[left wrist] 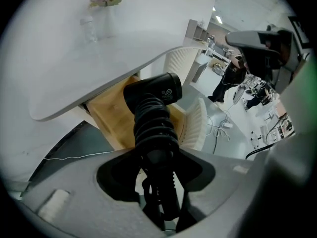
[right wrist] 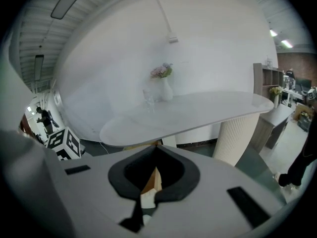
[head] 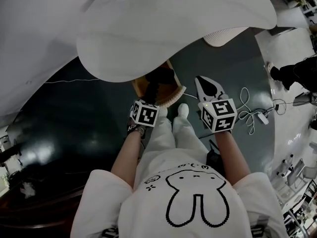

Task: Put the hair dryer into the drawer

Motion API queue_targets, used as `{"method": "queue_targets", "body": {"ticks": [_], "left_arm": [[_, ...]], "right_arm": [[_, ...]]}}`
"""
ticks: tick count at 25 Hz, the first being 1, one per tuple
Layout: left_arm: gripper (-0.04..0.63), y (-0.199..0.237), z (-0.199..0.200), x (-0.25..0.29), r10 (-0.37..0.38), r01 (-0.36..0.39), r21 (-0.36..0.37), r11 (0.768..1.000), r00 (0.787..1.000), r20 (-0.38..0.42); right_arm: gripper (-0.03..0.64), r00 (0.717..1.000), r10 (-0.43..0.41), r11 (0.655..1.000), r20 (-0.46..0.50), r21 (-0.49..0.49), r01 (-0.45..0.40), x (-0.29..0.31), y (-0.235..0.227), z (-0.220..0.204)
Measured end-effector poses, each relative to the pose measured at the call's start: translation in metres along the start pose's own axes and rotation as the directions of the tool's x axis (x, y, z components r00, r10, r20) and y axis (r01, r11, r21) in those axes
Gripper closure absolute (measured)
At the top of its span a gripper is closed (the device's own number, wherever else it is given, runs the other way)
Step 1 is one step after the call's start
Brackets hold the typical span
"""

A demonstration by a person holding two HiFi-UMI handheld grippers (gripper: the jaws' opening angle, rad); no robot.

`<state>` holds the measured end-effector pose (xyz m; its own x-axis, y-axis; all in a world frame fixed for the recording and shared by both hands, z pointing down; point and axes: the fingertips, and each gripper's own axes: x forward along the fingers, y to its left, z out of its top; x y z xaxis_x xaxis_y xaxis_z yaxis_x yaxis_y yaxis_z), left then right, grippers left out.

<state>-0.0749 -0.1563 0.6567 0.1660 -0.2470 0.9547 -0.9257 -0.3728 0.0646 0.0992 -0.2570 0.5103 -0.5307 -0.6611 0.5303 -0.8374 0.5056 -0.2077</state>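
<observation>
My left gripper [head: 150,102] points steeply down and is shut on the ribbed handle of a black hair dryer [left wrist: 154,95]. The dryer [head: 157,82] hangs over an open wooden drawer [head: 172,95] under the white table. In the left gripper view the drawer's wooden bottom [left wrist: 111,110] and white ribbed front [left wrist: 196,125] lie just beyond the dryer's body, with the handle running back between the jaws of the left gripper [left wrist: 156,155]. My right gripper [head: 209,89] hovers to the right of the drawer, shut and holding nothing. The right gripper [right wrist: 157,146] shows its tips together.
The white tabletop [head: 173,19] overhangs the drawer and carries a flower vase [right wrist: 162,86] and a glass [right wrist: 147,97]. A ribbed pedestal [right wrist: 237,133] stands at the right. White cables and a power strip [head: 253,116] lie on the dark floor. A person [left wrist: 230,78] stands far off.
</observation>
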Motion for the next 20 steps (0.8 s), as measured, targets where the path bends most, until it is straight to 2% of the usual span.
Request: {"method": "queue_targets", "body": {"ticks": [8, 16, 20], "left_arm": [[0.391, 0.019, 0.008, 0.022, 0.04, -0.038, 0.015, 0.999, 0.994, -0.102], [0.39, 0.039, 0.012, 0.05, 0.118, -0.12, -0.002, 0.993, 0.975, -0.189], [0.39, 0.045, 0.016, 0.063, 0.164, -0.165, 0.013, 0.986, 0.961, -0.221]], "right_arm": [[0.618, 0.999, -0.039, 0.999, -0.012, -0.001, 0.039, -0.012, 0.002, -0.009], [0.618, 0.998, -0.041, 0.999, -0.053, -0.017, 0.041, -0.015, 0.005, -0.024], [0.618, 0.997, -0.04, 0.999, -0.06, -0.014, 0.039, -0.01, 0.005, -0.03]]}}
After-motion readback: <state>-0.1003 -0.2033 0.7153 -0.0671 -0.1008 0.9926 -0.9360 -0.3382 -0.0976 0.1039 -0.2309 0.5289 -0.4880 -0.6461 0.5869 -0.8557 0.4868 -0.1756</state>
